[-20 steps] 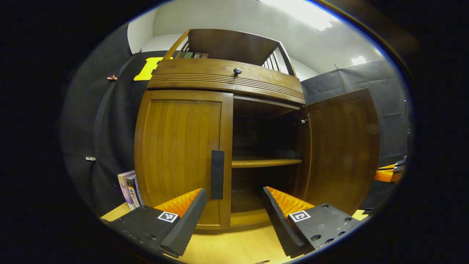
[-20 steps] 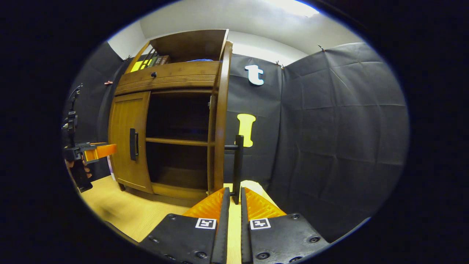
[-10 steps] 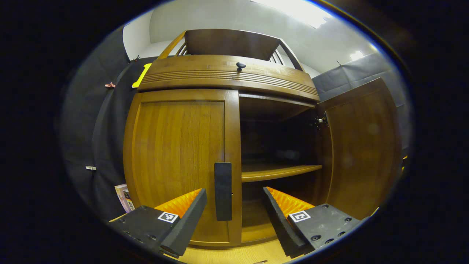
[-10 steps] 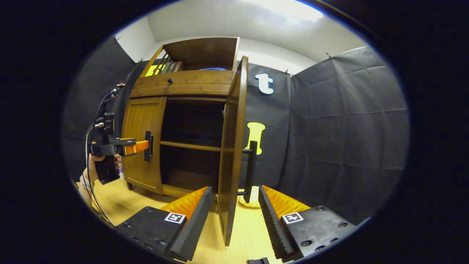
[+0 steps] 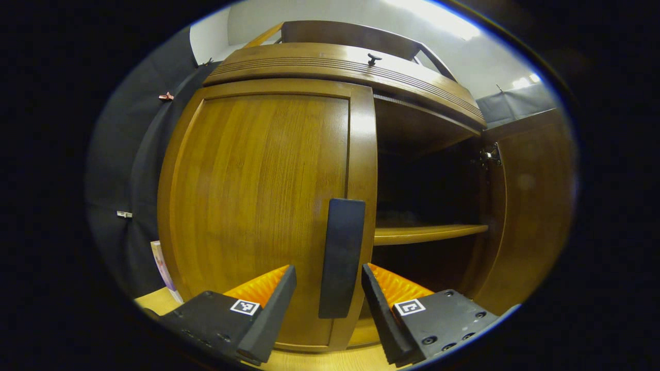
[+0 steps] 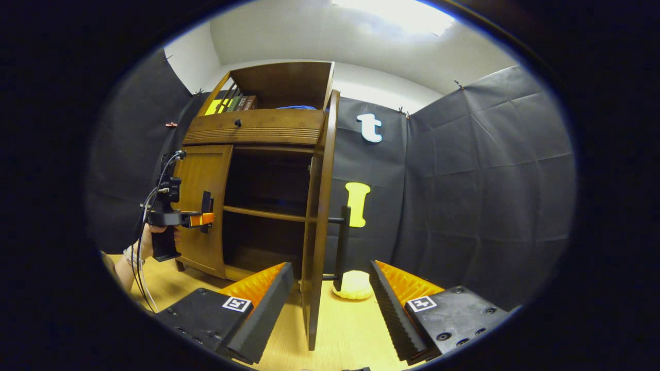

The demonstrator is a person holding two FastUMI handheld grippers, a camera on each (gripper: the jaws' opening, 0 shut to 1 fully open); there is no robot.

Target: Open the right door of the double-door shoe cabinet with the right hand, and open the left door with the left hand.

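The wooden shoe cabinet (image 5: pixel 330 56) has its left door (image 5: pixel 258 196) closed. That door's dark vertical handle (image 5: pixel 340 257) stands between the spread fingers of my left gripper (image 5: pixel 326 314), which is open, with a gap on each side. The right door (image 5: pixel 526 206) is swung wide open, showing a dark inside with a shelf (image 5: pixel 428 233). In the right gripper view the right door (image 6: pixel 317 216) is edge-on and its handle (image 6: pixel 342 247) stands just ahead of my open right gripper (image 6: pixel 327 319), untouched. Farther left there, the left gripper (image 6: pixel 198 219) sits at the left door's handle (image 6: pixel 207 203).
A pale yellow rounded thing (image 6: pixel 353 284) lies on the light wooden floor (image 6: pixel 340 330) behind the open door. Books (image 6: pixel 232 104) stand on the cabinet's top shelf, above a drawer with a knob (image 5: pixel 372 58). A book (image 5: pixel 162 263) leans left of the cabinet.
My left gripper has moved in until the left door's handle stands between its fingers. My right gripper has let go of the right door's handle, opened and drawn back a little.
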